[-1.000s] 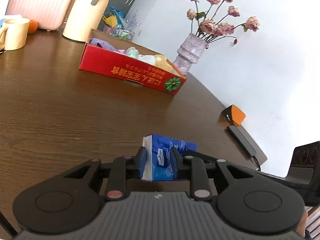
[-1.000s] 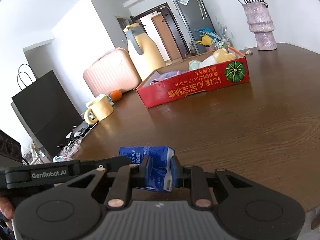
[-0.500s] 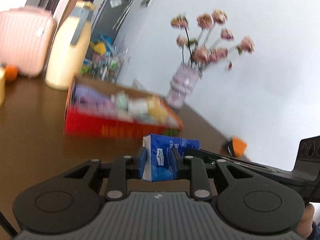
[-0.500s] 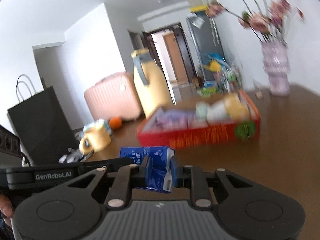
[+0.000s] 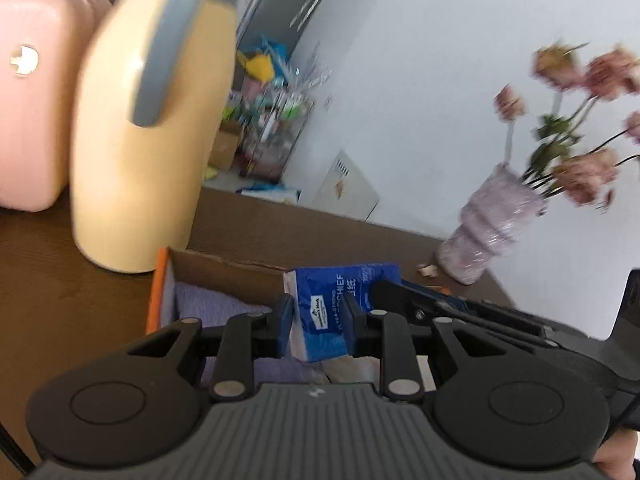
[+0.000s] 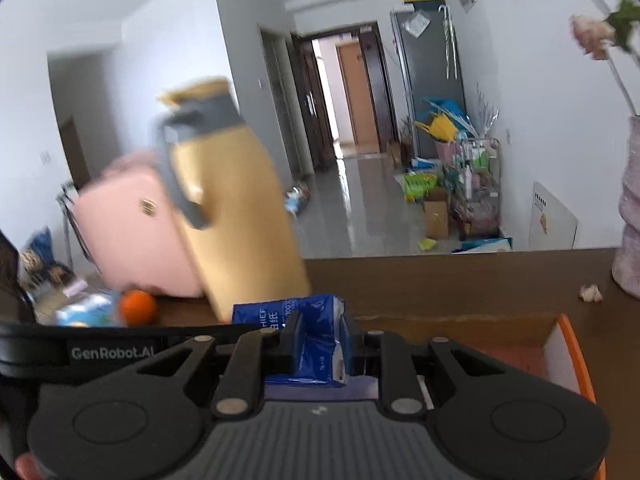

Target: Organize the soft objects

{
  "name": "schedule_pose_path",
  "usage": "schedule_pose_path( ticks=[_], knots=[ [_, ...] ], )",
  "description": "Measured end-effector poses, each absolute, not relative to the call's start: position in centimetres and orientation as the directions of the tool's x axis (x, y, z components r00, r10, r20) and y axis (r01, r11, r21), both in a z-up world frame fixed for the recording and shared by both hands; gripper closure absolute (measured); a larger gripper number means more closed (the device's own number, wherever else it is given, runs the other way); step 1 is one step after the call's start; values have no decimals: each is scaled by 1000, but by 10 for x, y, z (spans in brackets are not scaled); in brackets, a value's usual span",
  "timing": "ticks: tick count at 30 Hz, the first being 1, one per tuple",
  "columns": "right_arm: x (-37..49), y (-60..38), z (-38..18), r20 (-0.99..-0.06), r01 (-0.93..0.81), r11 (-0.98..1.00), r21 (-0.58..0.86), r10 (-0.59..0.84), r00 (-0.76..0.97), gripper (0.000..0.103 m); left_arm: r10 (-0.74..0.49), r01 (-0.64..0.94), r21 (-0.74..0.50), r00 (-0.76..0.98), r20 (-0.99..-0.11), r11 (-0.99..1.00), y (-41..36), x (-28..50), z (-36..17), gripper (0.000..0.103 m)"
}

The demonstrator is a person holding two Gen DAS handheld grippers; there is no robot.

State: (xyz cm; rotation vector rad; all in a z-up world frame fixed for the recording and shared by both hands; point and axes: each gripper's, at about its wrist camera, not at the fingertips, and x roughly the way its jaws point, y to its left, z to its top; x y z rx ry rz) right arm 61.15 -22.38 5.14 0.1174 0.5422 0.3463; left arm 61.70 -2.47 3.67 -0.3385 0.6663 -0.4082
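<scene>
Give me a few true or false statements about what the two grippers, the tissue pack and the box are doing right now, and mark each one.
1. Both grippers are clamped on the same tissue pack. True: the left gripper and right gripper each pinch it.
2. The tissue pack is red. False: it is blue with white print.
3. The pack is above the open box. True: purple cloth lies inside below it.
4. The box is empty. False: the purple cloth and some paler items, too hidden to name, lie in it.
5. The yellow jug stands inside the box. False: it stands on the table behind the box.
</scene>
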Motion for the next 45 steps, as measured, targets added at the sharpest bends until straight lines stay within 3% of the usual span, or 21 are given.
schedule_pose_path(
  ticks=[4, 8, 16, 20, 23, 25, 27, 28, 30, 31, 36, 45],
  knots=[
    [663, -226, 25, -581, -209, 958, 194, 284, 763, 90, -406, 246, -329, 671, -621, 911, -56, 659, 14, 80],
    [688, -239, -8, -683, -156, 944, 292, 320, 657, 91, -302, 231, -198, 640, -707, 953, -82, 666, -8, 80],
    [668, -238, 13, -666, -161, 947, 279, 311, 677, 88, -289, 255, -160, 629, -722, 954, -82, 650, 4, 78],
    [633, -257, 47, -635, -156, 955, 254, 286, 718, 87, -268, 266, -111, 686, -677, 958, -65, 612, 41, 63],
    [596, -278, 76, -612, -159, 967, 201, 251, 750, 79, -227, 252, -53, 734, -640, 966, -47, 575, 67, 57],
    [566, -292, 89, -604, -141, 979, 145, 201, 771, 69, -194, 234, -18, 760, -620, 972, -37, 550, 81, 39],
    [539, -305, 99, -587, -115, 987, 109, 157, 794, 49, -165, 205, 4, 802, -575, 979, -27, 524, 94, 23],
    [527, -312, 105, -569, -102, 990, 94, 137, 811, 45, -146, 180, 10, 830, -539, 984, -22, 509, 99, 18],
    [502, -324, 113, -520, -79, 994, 77, 108, 847, 19, -111, 141, 30, 876, -470, 990, -17, 483, 107, 12],
    [487, -330, 118, -484, -63, 996, 68, 88, 871, 14, -97, 128, 39, 890, -446, 991, -16, 470, 110, 9],
    [439, -340, 132, -396, -49, 998, 36, 59, 917, 11, -75, 104, 57, 923, -376, 993, -16, 421, 124, 4],
    [383, -342, 148, -335, -60, 996, 62, 77, 939, 8, -74, 88, 31, 949, -307, 996, -13, 365, 143, 3]
  ],
)
